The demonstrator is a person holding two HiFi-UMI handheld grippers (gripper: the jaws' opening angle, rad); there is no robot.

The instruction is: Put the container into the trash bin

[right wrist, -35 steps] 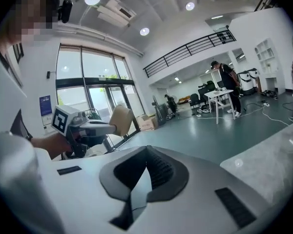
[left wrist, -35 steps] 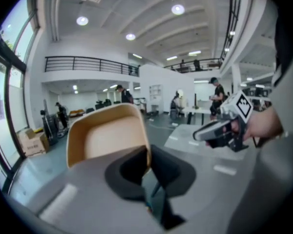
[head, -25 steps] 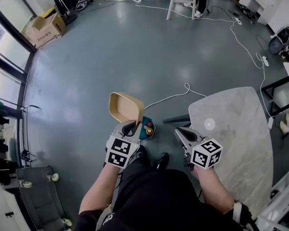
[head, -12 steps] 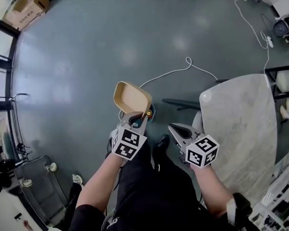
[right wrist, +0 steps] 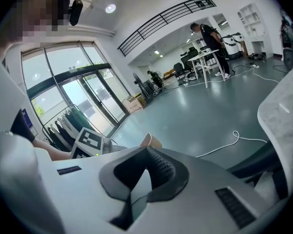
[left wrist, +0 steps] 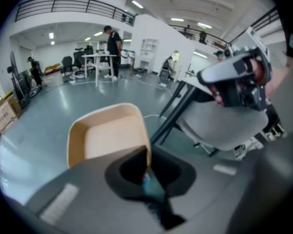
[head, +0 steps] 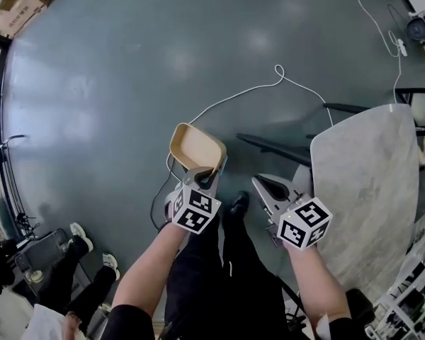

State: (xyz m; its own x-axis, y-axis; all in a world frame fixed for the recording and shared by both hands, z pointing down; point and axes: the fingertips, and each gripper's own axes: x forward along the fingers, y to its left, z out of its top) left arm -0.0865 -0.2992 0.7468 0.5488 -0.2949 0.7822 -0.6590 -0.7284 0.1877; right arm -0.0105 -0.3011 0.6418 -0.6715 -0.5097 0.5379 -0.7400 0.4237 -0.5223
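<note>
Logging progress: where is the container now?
Head view, left of centre: the container sits clamped by its rim in the left claw, over the grey floor.

Your head view is evenly lit, no hard shadows, just pale glare patches on the grey floor [head: 177, 59]; fisheye bends the edges. Your left gripper view: bright ceiling lights [left wrist: 136, 5], black vignette corners, container [left wrist: 107, 135] fairly sharp, near jaws out of focus. Your right gripper view: daylight through the windows [right wrist: 73, 101] at left, slightly washed out, corners dark, near jaws soft.
</note>
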